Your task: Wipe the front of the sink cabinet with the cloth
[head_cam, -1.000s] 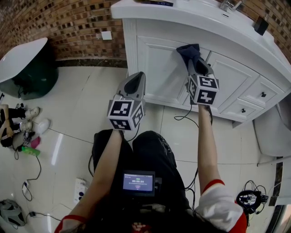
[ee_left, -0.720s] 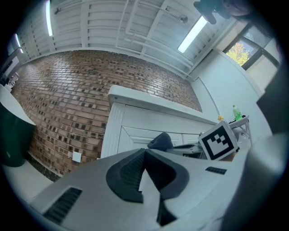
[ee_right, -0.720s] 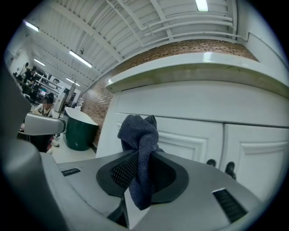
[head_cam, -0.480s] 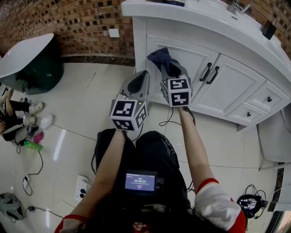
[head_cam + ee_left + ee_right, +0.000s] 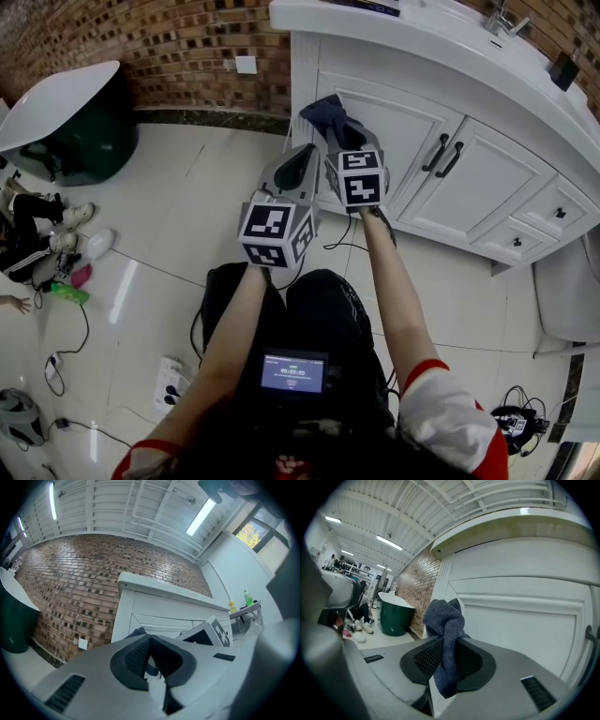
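Against left door of sink cabinet (image 5: 398, 127), near its left corner, dark blue cloth (image 5: 324, 113) appears pressed on panel. Right hand-held gripper (image 5: 341, 133) has jaws clamped on cloth middle. Cloth looks soft, light and limp; bunched middle seems best hold. Long axis runs along jaws, with knotted end toward door and loose tail back. Left hand-held gripper (image 5: 298, 167) is closed and empty, just beside, off cabinet.

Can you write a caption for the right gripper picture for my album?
The right gripper pinches a dark blue cloth in front of the white cabinet door.
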The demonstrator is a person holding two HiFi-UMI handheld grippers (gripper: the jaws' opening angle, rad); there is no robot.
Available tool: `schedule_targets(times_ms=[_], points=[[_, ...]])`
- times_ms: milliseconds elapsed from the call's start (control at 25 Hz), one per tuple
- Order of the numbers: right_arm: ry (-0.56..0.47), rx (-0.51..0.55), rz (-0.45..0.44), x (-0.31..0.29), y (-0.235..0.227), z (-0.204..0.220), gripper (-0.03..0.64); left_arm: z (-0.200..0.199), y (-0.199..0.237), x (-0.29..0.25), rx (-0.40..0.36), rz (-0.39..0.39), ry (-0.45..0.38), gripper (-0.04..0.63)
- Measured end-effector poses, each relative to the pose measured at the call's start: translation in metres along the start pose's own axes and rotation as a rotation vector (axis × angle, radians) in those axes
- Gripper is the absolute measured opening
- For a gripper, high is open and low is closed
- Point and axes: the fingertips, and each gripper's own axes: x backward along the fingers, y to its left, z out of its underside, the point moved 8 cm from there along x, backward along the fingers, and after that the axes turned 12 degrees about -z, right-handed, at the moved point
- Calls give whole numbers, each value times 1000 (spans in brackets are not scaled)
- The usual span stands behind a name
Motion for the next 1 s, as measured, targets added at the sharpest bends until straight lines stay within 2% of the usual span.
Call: schedule_targets(times_ms=[640, 1000], points=[[26, -83, 256, 100, -85, 39, 80, 3, -7, -2, -25, 17, 7, 37], [19, -111, 290, 128, -100, 53, 80, 4, -12, -3, -39, 14, 10, 37]])
